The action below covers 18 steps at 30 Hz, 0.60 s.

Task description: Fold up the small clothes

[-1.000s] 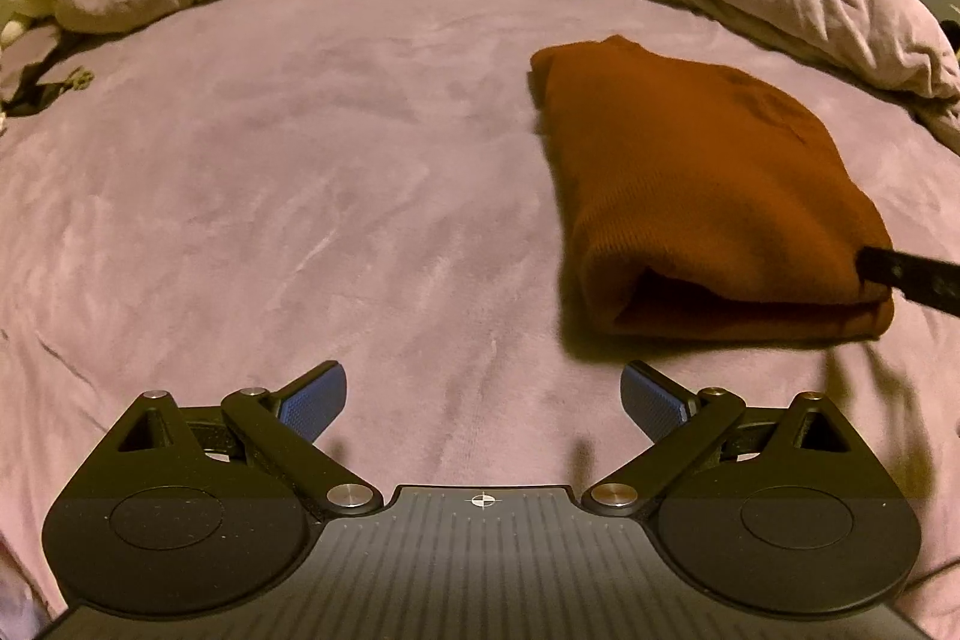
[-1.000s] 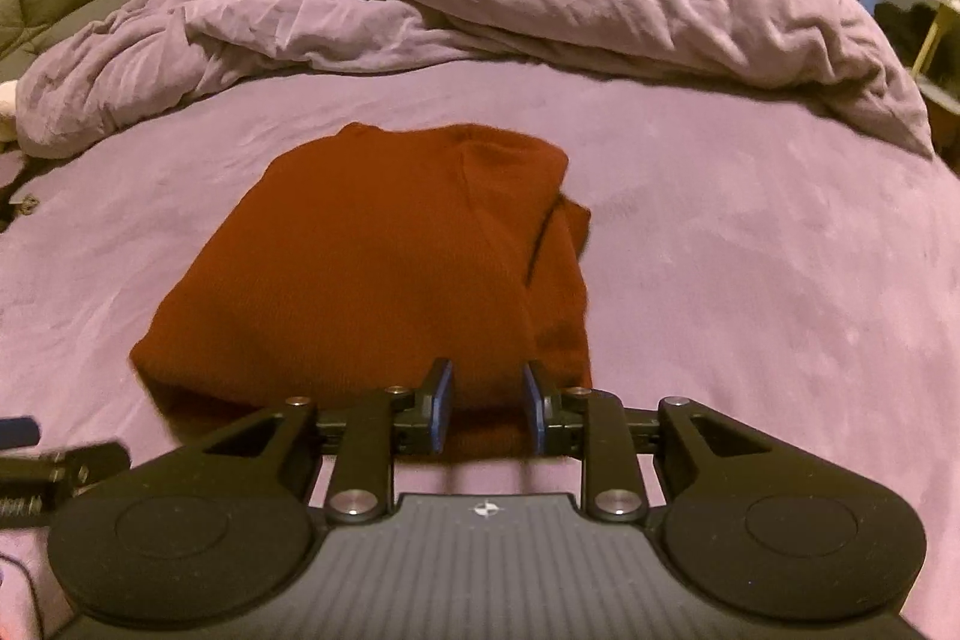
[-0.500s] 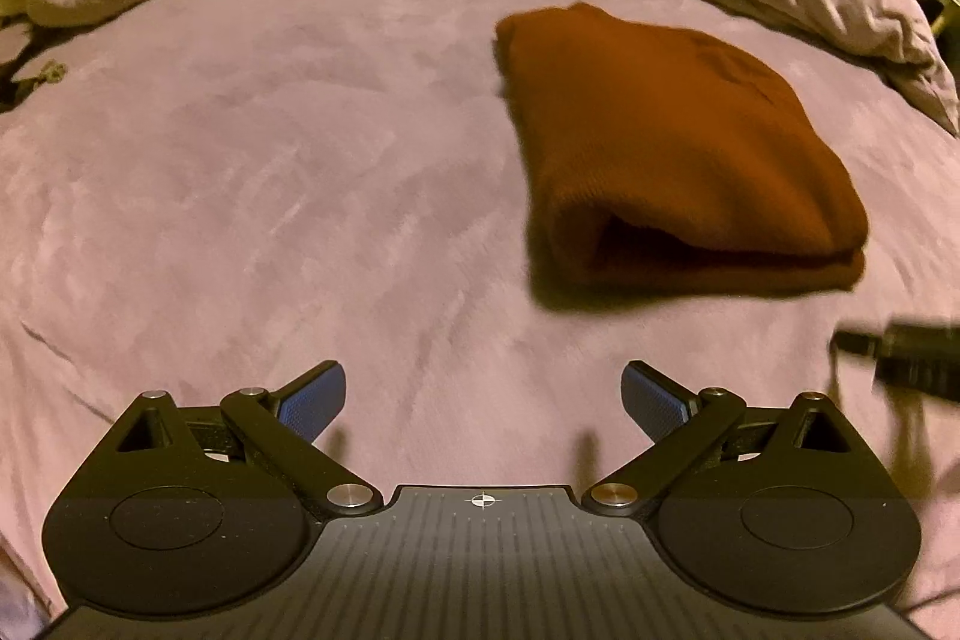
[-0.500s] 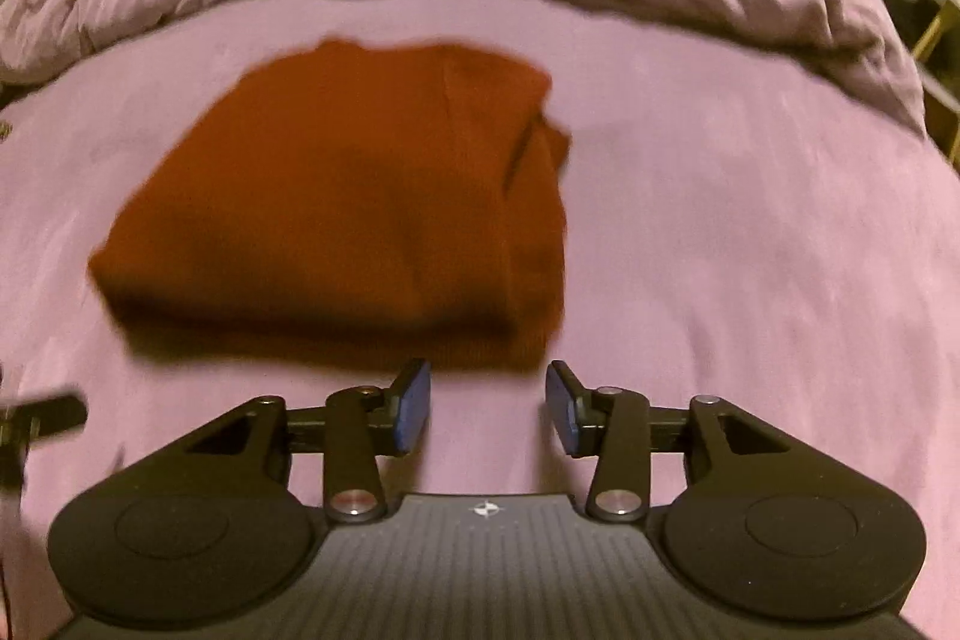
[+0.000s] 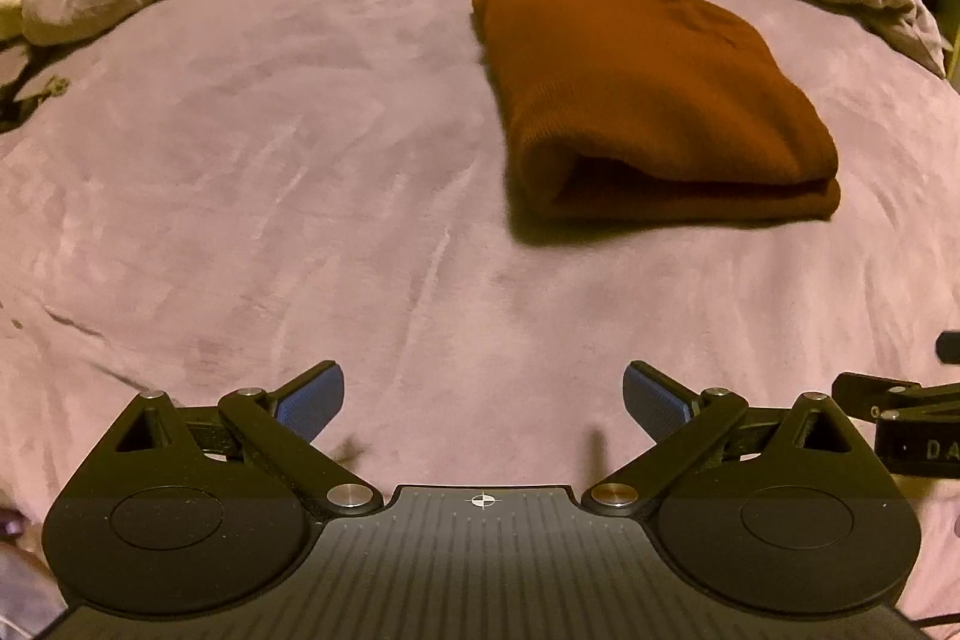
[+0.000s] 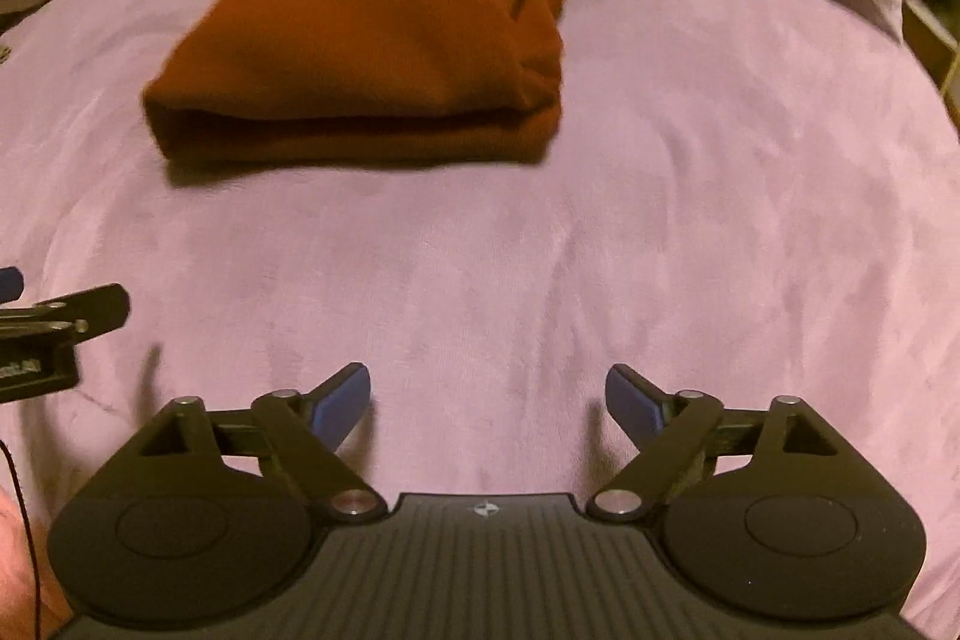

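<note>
R gripper (image 6: 487,403) jaws just been opening, nothing btwn | L gripper (image 5: 483,400) we're holding spread | rust garment (image 6: 372,40) lying folded on bed (image 6: 660,220)

Rust-brown garment (image 5: 654,100); mauve bedspread (image 5: 300,196); blue fingers (image 6: 342,403).

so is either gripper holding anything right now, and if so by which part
Nothing is held. The left gripper and right gripper are both open over bare bedsheet; the right's jaws have just been opening. The folded rust garment lies free.
</note>
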Tool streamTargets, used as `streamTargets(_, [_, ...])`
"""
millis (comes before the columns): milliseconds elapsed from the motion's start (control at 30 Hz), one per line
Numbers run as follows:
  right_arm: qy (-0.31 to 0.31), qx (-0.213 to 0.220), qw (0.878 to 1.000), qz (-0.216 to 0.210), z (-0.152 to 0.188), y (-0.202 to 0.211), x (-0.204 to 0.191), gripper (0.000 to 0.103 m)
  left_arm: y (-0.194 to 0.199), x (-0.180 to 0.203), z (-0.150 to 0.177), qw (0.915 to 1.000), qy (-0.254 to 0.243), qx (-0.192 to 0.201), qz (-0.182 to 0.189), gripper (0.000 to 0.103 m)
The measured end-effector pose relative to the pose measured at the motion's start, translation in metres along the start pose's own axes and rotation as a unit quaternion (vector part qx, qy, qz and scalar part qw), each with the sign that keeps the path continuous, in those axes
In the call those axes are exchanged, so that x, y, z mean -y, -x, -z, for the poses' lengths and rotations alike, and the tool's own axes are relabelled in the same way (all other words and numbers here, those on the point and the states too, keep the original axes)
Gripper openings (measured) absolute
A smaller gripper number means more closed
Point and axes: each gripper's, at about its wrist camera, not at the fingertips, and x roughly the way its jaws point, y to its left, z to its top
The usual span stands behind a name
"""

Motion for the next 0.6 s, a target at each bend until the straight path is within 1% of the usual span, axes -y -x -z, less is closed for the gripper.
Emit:
streamTargets(67, [0.014,0.012,1.000,-0.003,0.000,0.010,-0.008,0.098,0.005,-0.002,-0.001,1.0000,0.004,0.004,0.001,0.103])
streamTargets(133, [0.022,0.021,0.999,-0.010,-0.001,0.018,-0.015,0.099,0.011,-0.004,-0.002,0.9999,0.005,0.010,-0.005,0.103])
streamTargets(233, [0.014,0.029,0.999,-0.013,-0.005,0.027,-0.015,0.099,0.018,-0.007,-0.003,0.9997,0.005,0.017,-0.016,0.103])
streamTargets(400, [0.011,0.035,0.999,0.004,-0.007,0.035,-0.018,0.099,0.023,-0.009,-0.004,0.9997,0.002,0.020,-0.016,0.103])
streamTargets(600, [0.004,0.039,0.999,0.006,-0.009,0.038,-0.018,0.099,0.023,-0.007,-0.005,0.9997,-0.003,0.019,-0.012,0.103])
